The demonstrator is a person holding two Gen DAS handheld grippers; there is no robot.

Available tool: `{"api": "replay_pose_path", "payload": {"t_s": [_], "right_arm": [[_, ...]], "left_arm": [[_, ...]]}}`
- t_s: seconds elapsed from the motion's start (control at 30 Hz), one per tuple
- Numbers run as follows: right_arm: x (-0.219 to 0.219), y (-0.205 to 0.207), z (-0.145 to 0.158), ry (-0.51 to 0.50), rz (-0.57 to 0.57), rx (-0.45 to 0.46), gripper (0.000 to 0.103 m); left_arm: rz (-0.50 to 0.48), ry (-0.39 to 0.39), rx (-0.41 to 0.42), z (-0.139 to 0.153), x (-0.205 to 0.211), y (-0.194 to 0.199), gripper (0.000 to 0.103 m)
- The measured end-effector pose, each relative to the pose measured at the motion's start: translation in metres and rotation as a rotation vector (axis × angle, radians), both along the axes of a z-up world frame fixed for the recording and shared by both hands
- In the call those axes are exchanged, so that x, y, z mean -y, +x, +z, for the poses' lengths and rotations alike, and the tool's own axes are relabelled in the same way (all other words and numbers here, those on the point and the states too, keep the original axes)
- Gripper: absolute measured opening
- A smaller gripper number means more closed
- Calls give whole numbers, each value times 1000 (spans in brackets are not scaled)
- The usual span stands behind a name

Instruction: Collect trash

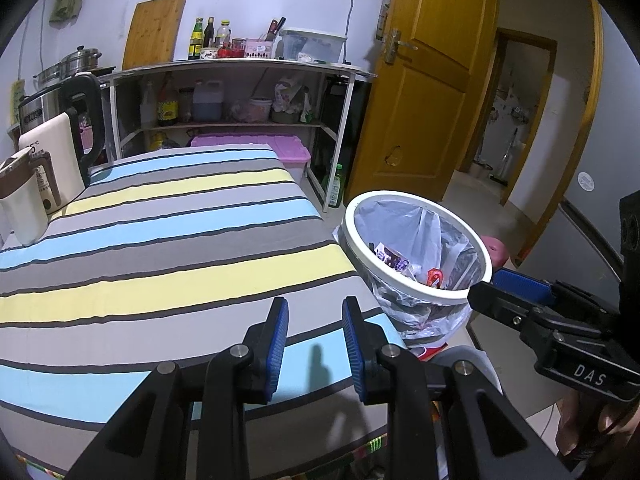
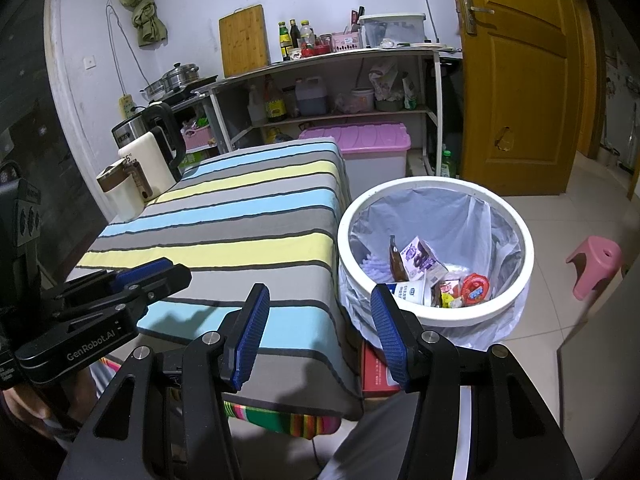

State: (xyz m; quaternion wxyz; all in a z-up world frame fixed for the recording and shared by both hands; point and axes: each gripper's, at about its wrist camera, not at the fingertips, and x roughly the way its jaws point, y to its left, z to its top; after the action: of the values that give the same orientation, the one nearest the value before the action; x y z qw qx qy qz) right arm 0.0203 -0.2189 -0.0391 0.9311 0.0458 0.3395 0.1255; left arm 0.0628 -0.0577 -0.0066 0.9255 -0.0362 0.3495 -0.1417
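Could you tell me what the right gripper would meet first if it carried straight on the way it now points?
Probably the striped tablecloth: the open right gripper aims over the table's near right corner, with the bin just to its right. Depth is unclear, so it might clip the bin's rim instead.

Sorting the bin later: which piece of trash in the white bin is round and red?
The round red-lidded cup by the white bin's near rim; the purple carton and brown packet beside it are boxy or flat.

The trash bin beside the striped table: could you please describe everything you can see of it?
The trash bin is round with a thick white rim, lined with a thin translucent plastic bag folded over its edge. It stands upright on the tiled floor against the table's corner. Inside lie wrappers, a small carton and a red-lidded cup. Neither gripper touches it.
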Motion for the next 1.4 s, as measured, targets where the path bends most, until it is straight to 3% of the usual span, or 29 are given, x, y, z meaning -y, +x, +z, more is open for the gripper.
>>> {"api": "replay_pose_path", "payload": {"t_s": [1.4], "right_arm": [[-3, 1, -6, -3, 5, -13, 54]], "left_arm": [[-5, 6, -7, -2, 4, -2, 28]]}}
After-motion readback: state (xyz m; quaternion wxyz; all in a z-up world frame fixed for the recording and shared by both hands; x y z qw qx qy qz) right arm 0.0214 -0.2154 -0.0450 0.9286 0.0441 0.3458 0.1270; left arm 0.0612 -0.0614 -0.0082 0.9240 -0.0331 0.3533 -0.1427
